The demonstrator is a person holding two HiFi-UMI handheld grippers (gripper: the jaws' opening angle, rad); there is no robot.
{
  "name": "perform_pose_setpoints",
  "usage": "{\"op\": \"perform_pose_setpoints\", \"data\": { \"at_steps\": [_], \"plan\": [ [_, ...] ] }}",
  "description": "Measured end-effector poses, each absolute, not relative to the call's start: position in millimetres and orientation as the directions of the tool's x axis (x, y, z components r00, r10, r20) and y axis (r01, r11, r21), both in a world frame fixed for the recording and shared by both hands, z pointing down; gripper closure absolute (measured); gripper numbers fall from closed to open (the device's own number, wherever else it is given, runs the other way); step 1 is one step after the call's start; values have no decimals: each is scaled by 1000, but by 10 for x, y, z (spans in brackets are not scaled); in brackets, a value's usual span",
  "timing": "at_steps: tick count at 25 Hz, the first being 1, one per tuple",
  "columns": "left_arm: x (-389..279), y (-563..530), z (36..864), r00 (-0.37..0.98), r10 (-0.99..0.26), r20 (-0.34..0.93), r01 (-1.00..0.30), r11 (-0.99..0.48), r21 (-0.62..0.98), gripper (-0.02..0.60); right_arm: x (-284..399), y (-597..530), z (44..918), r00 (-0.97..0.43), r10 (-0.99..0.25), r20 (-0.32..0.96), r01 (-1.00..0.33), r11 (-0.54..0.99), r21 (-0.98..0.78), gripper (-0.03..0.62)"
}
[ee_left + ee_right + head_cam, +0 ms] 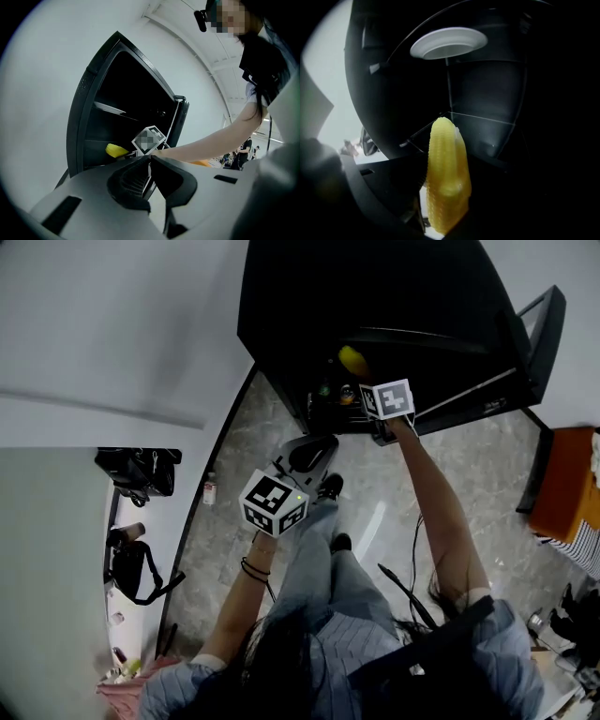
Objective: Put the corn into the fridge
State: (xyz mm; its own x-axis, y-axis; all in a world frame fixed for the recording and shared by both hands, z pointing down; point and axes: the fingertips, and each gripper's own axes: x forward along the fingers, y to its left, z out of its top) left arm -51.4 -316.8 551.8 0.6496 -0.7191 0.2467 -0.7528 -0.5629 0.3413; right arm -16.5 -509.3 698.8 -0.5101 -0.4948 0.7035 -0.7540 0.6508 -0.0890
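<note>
1. Head view: The fridge (309, 296) is black and stands at the top of the frame with its door (542, 329) swung out to the right. The right gripper (364, 379) reaches into the open front, and its marker cube shows just outside.
2. Head view: The corn (352, 360) is a yellow spot just ahead of that cube, inside the fridge opening. From here I cannot tell how the jaws sit on it.
3. Head view: The left gripper (309, 454) hangs lower, over the marbled floor (234, 474) and well clear of the fridge, with nothing on it.
4. Left gripper view: The left gripper (149, 161) has its jaws closed tip to tip, with nothing between them.
5. Left gripper view: This side-on look adds depth that the head view lacks. The corn (116, 150) is low in the fridge (79, 122), past the door frame, and the right gripper's cube is just to its right at the end of the person's outstretched arm (211, 140).
6. Right gripper view: The right gripper (443, 211) clamps the corn (446, 164) with its jaws set wide. The cob stands up out of them, tip pointing into the fridge.
7. Right gripper view: Only this view shows the interior. A glass shelf (487, 123) lies just beyond the cob's tip, and a white round disc (449, 42) sits high above it.
</note>
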Motion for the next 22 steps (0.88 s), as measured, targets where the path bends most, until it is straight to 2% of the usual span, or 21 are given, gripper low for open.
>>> {"op": "perform_pose_setpoints", "data": {
  "at_steps": [8, 22],
  "plan": [
    [-585, -3161, 5624, 644, -719, 262, -757, -550, 352, 574, -389, -5194, 7088, -504, -480, 718, -682, 731, 11, 342],
    [-670, -3227, 5650, 628, -734, 258, -768, -529, 361, 574, -481, -5389, 7165, -530, -458, 714, -619, 784, 43, 342]
  ]
}}
